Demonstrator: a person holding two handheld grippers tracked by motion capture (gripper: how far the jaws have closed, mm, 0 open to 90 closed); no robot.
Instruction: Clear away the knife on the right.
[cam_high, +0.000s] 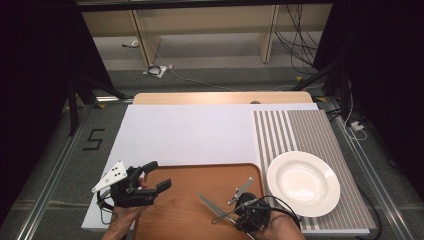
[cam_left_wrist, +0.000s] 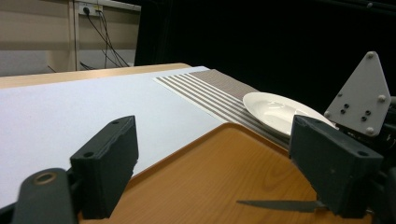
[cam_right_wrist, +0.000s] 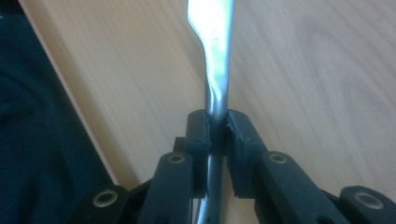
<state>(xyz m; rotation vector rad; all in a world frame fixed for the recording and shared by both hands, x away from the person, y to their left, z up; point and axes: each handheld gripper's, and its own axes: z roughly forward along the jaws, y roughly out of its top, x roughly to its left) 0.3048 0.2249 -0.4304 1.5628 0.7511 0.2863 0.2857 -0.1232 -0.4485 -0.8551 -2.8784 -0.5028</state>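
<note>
A metal table knife (cam_high: 209, 204) hangs over the brown wooden tray (cam_high: 180, 210), blade pointing to the upper left. My right gripper (cam_high: 231, 216) is shut on its handle near the tray's front right. In the right gripper view the pads (cam_right_wrist: 198, 135) squeeze the knife's neck (cam_right_wrist: 217, 60) above the tray (cam_right_wrist: 303, 70). My left gripper (cam_high: 159, 176) stands open over the tray's left edge with nothing between its fingers. In the left gripper view its wide-apart jaws frame the tray (cam_left_wrist: 210, 177), the knife blade (cam_left_wrist: 275, 205) and the right gripper's grey plate (cam_left_wrist: 362, 93).
A white plate (cam_high: 303, 183) rests on a striped grey placemat (cam_high: 300, 130) at the right, next to the tray. A white sheet (cam_high: 190, 135) covers the table behind the tray. The plate (cam_left_wrist: 275, 109) lies beyond the tray's far corner in the left gripper view.
</note>
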